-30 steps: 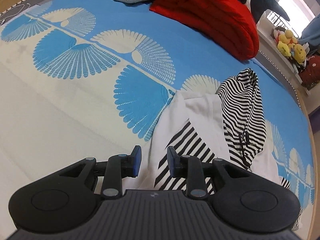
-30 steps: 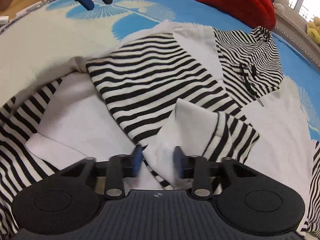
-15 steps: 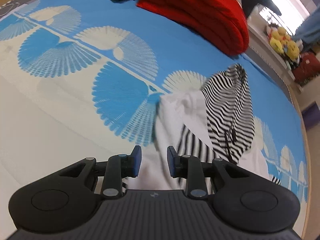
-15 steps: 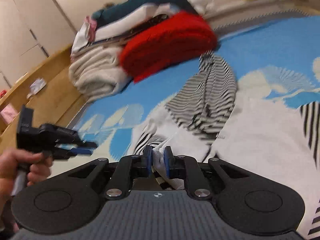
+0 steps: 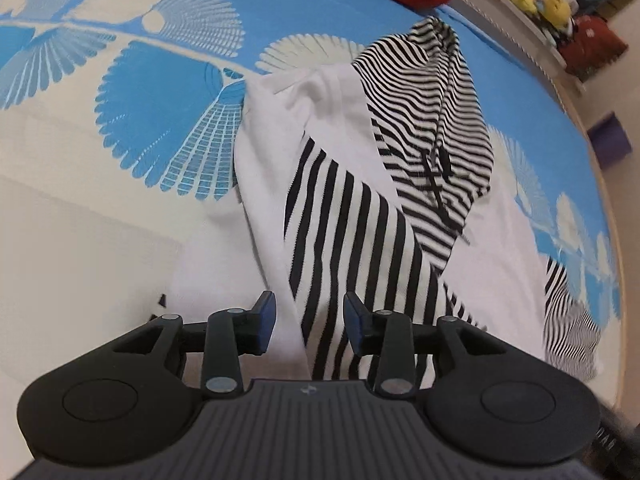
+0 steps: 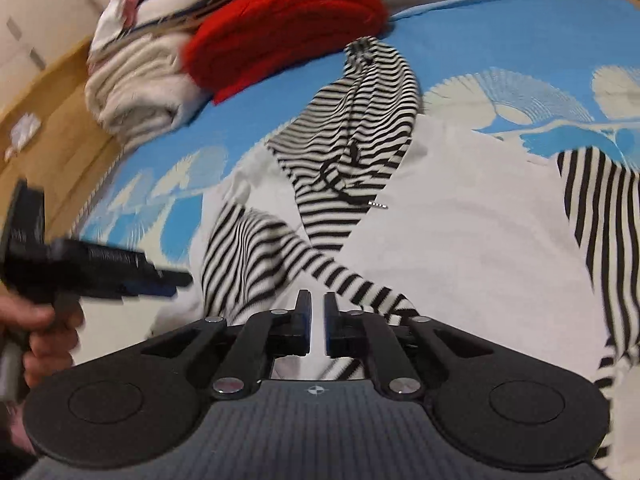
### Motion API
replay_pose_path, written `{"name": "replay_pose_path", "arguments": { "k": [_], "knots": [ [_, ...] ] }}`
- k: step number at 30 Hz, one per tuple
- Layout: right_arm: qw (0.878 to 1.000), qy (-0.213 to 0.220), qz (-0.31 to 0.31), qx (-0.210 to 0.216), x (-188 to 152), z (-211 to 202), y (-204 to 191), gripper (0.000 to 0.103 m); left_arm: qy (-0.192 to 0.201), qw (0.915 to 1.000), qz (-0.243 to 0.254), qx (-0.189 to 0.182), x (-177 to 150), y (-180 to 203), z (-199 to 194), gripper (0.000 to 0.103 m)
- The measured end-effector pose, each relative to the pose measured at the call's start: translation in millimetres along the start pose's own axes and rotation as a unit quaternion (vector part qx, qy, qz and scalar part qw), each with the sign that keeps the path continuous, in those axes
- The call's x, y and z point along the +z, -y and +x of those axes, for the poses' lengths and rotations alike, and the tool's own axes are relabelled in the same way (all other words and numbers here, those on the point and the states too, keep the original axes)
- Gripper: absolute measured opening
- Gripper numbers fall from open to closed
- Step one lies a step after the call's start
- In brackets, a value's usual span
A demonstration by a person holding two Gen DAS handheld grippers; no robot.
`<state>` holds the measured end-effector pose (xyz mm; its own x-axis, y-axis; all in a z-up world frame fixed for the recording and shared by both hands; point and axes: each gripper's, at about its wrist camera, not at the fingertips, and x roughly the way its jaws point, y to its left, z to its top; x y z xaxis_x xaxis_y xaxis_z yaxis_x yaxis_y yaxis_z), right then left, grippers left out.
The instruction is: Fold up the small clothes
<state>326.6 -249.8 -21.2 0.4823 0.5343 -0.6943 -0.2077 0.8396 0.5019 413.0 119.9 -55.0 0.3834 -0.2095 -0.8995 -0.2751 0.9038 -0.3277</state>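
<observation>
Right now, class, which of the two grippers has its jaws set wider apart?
The left gripper: its jaws stand clearly apart over the striped garment, while the right gripper shows only a narrow slit.

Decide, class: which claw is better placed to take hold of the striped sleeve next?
Probably the left claw: it stands open just above the striped sleeve. The right claw looks pinched on white fabric of the hoodie.

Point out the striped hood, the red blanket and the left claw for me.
striped hood (image 5: 436,120): left wrist view, on its narrow-striped panel.
red blanket (image 6: 280,28): right wrist view, on the middle of the folded stack.
left claw (image 5: 309,320): left wrist view, midway between its blue fingertips.
</observation>
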Motion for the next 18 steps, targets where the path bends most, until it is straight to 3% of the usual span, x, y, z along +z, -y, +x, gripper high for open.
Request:
{"name": "replay_pose_path", "arguments": {
  "k": [3, 7, 12, 14, 15, 18],
  "knots": [
    [1.0, -0.024, 0.011, 0.017, -5.4, 16.5, -8.3, 0.034, -0.005, 0.9998, -0.016, -0.008, 2.8, -1.1, 7.3, 0.041],
    [0.998, -0.053, -0.029, -0.009, -13.7, 40.4, -28.7, 0.046, -0.01, 0.9995, -0.025, 0.014, 2.6, -1.5, 20.1, 0.041],
    [0.978, -0.106, -0.15, -0.095, -38.3, 71.9, -49.1, 0.049, -0.03, 0.9989, -0.017, 0.033, 0.6, -3.8, 40.7, 0.04],
    [0.974, -0.1, -0.179, -0.1, -42.9, 72.0, -55.5, 0.048, -0.029, 0.9988, -0.002, 0.039, 0.6, -3.7, 44.6, 0.029],
    [0.973, -0.098, -0.186, -0.1, -43.3, 70.9, -56.7, 0.045, -0.024, 0.9987, 0.01, 0.043, 1.1, -2.5, 44.1, 0.013],
    [0.976, -0.092, -0.177, -0.086, -39.0, 66.7, -53.2, 0.0, -0.006, 0.9979, 0.033, 0.055, 4.0, -3.4, 33.9, 0.007]
  ]
}}
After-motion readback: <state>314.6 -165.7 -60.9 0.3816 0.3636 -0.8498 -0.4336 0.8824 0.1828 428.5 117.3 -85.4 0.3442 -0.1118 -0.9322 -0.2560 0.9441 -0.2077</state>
